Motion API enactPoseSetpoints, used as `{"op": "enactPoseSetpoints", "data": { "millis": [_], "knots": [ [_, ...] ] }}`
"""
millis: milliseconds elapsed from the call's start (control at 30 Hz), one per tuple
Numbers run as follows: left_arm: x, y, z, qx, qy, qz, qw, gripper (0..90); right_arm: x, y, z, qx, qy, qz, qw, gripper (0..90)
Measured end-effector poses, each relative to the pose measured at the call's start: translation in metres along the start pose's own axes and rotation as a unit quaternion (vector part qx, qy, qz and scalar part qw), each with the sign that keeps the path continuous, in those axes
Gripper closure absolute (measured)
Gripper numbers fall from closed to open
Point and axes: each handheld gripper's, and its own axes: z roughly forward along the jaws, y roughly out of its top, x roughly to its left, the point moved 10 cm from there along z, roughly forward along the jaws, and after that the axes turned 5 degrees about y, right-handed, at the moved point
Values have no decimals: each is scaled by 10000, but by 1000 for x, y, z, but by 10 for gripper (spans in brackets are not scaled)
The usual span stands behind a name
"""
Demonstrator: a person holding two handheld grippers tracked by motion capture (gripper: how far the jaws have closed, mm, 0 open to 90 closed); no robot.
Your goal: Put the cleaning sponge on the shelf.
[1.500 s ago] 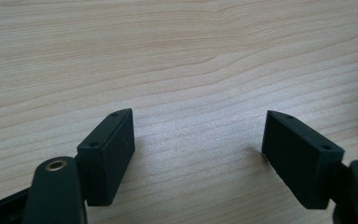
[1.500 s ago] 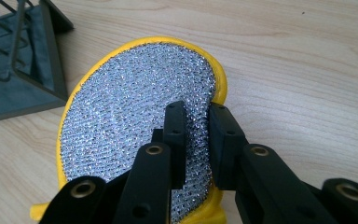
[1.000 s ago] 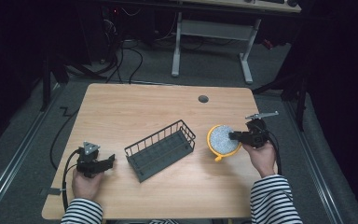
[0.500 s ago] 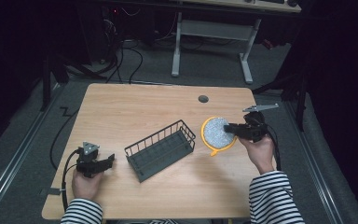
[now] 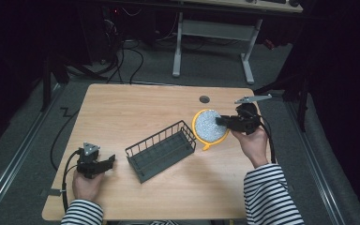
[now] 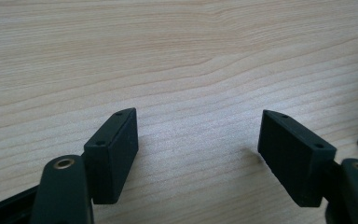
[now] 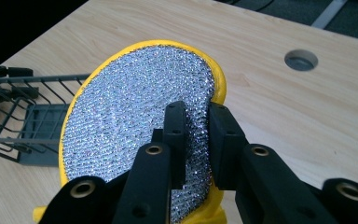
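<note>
One held item: right gripper (image 7: 196,126) clamps scrubber (image 5: 209,124) rim, disc on edge.
Target bearing: basket (image 5: 161,150) lies left, toward table centre.
Left gripper (image 6: 198,140): jaws apart, empty, just narrowed.

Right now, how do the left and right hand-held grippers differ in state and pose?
The left hand-held gripper has its jaws apart over bare table, holding nothing; the right hand-held gripper is shut on the yellow-rimmed scrubber pad. The left sits low by the table; the right holds the pad lifted and tilted. Both are black.
</note>
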Motion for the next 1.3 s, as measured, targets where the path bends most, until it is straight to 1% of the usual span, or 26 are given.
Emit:
{"op": "enactPoseSetpoints", "data": {
  "millis": [200, 367, 500, 633, 800, 900, 1100, 1200, 1300],
  "knots": [
    [0, 0, 0, -4, -5, 11, 10000, 290, 14, 15, 15, 11, 97, -163, 9998, 788],
    [-1, 0, 0, -2, 9, 21, 10000, 290, 22, 25, 30, -21, 73, -240, 9997, 787],
    [0, 0, 0, 1, 11, 18, 10000, 290, 27, 31, 46, -30, 32, -288, 9996, 787],
    [0, 0, 0, -6, -17, -20, 10000, 292, 33, 34, 63, -4, 127, -305, 9995, 786],
    [0, 0, 0, -3, -20, -20, 10000, 292, 44, 33, 84, 89, 262, -356, 9990, 785],
    [0, 0, 0, -3, -8, -11, 10000, 292, 49, 32, 92, 112, 284, -377, 9988, 783],
    [0, 0, 0, -4, -4, -9, 10000, 296, 53, 30, 102, 59, 235, -495, 9985, 780],
    [0, 0, 0, 2, 4, -3, 10000, 297, 54, 26, 105, 42, 197, -491, 9986, 780],
    [0, 0, 0, 2, 8, 1, 10000, 298, 53, 21, 109, 43, 191, -544, 9983, 780]
  ]
}}
